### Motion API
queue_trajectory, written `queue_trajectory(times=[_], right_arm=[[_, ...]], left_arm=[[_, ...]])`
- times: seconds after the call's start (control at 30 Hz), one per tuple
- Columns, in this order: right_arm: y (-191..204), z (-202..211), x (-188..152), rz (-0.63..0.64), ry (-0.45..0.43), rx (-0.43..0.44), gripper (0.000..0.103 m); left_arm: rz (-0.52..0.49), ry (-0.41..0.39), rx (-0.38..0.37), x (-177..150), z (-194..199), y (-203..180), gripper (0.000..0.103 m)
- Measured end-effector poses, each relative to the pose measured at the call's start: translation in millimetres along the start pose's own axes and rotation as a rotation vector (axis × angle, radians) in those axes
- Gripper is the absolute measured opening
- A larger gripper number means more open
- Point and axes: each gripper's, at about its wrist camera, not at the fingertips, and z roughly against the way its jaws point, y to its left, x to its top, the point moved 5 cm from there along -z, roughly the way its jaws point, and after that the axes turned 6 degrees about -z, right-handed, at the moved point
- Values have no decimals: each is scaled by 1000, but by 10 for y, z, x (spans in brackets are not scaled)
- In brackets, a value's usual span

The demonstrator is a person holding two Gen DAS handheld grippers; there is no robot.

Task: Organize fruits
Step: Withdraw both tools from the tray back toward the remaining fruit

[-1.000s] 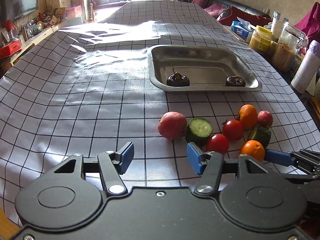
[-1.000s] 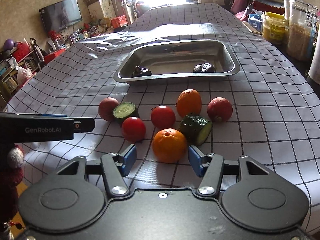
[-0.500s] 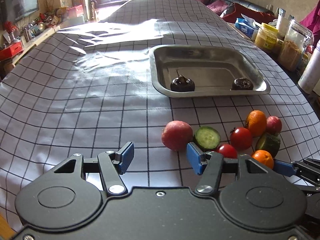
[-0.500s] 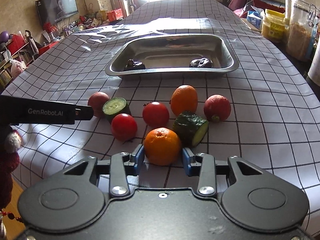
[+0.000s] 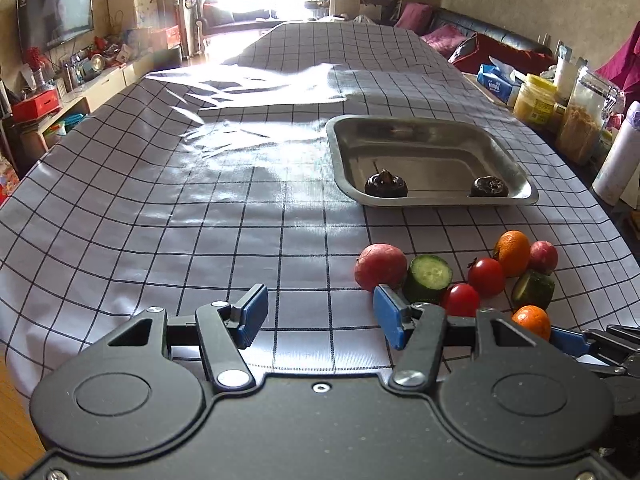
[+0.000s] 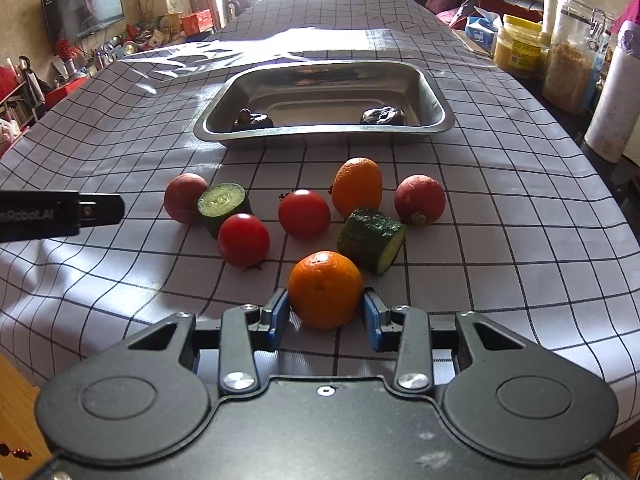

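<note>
The right gripper (image 6: 325, 314) grips the near orange (image 6: 325, 289) between its blue pads, the fruit resting on the checked cloth (image 6: 500, 240). Just beyond lie a cucumber piece (image 6: 370, 239), two tomatoes (image 6: 304, 213), a second orange (image 6: 357, 187), a radish (image 6: 419, 199), another cucumber piece (image 6: 222, 207) and a second radish (image 6: 185, 197). Farther off sits the steel tray (image 6: 434, 94) holding two dark fruits (image 6: 382, 116). The left gripper (image 5: 316, 316) hangs spread wide, holding nothing, above the cloth, left of the pile.
</note>
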Motion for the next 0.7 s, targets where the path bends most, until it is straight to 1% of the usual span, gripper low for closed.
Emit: queue_trajectory(times=[0.1,0.23,0.37,0.7], right_arm=[[21,2,-18,1,8,-16,39],[32,9,-25,8,9,-29,39],[-12,0,2,-13,25,-4,39],[-126,-49,81,-34,84,93,39]], left_arm=[[15,0,-20,-24,14,52,62],[13,-4,-23,-7,-5,108,62],[1,2,-35,28,-74,99,62],[-86,65,-84,48,-348,-117,62]])
